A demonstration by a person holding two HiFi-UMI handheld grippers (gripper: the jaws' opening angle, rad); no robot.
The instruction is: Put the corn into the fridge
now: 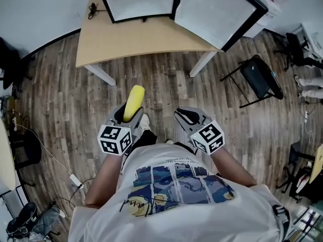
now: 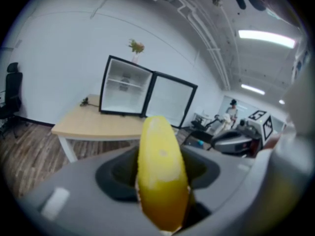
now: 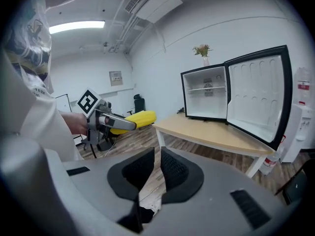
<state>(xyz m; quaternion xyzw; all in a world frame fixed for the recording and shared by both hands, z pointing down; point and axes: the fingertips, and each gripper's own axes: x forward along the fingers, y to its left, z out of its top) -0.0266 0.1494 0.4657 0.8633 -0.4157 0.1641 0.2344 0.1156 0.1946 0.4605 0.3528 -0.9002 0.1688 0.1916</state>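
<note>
A yellow corn cob point(image 1: 133, 102) sticks forward out of my left gripper point(image 1: 129, 113), which is shut on it. In the left gripper view the corn point(image 2: 160, 171) fills the space between the jaws. Beside it, my right gripper point(image 1: 185, 119) is shut and holds nothing; its pads nearly touch in the right gripper view point(image 3: 157, 168), where the left gripper point(image 3: 118, 123) and the corn point(image 3: 134, 119) also show. Ahead, a small black fridge point(image 1: 144, 1) stands on a light wooden table point(image 1: 146, 37). Its door point(image 1: 214, 11) is swung open to the right, and the white shelves point(image 3: 206, 90) look bare.
A black folding chair point(image 1: 260, 79) stands right of the table. Cables and a power adapter point(image 1: 75, 179) lie on the wooden floor at the left. A small plant point(image 3: 203, 49) tops the fridge. White table legs point(image 1: 101, 74) stand ahead. A black office chair point(image 2: 12, 97) is at far left.
</note>
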